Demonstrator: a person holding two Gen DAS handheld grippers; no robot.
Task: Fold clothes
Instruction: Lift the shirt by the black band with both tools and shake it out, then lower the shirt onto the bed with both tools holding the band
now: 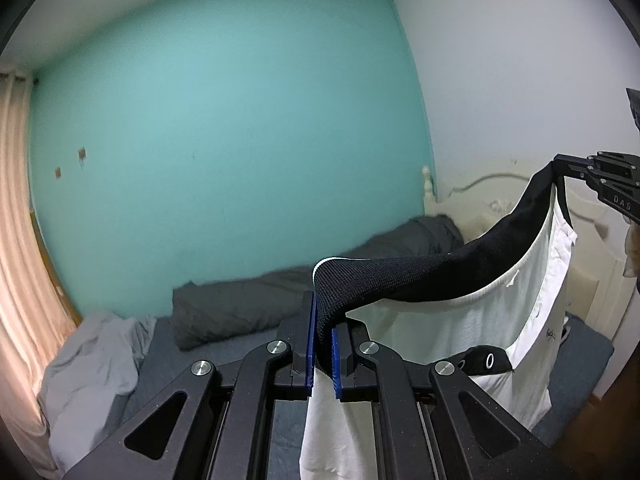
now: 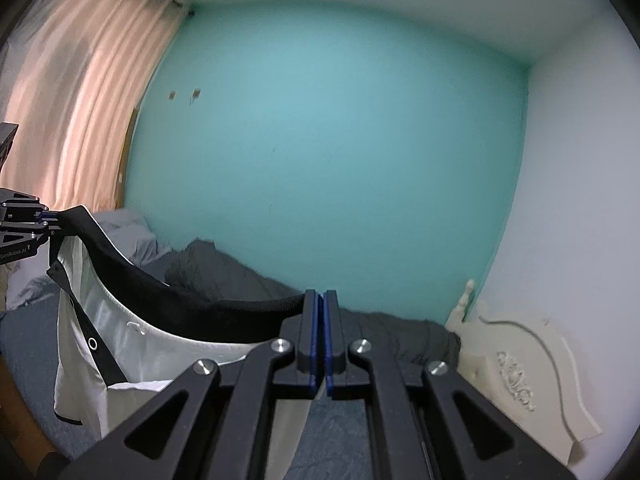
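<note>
Hanging above the bed [image 1: 248, 344], white shorts [image 1: 460, 332] are clamped by both hand-held grippers [image 1: 324, 344] [image 2: 321, 340].

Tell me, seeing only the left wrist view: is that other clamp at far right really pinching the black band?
Observer: Yes. Its own camera shows the right gripper shut on the black band, blue pads nearly meeting.
Operator: Anything written on my clamp?
Observer: The left gripper has a side label, roughly GenRobot.AI.
Operator: That cream board near the bed?
Observer: A headboard with a carved flower.
</note>
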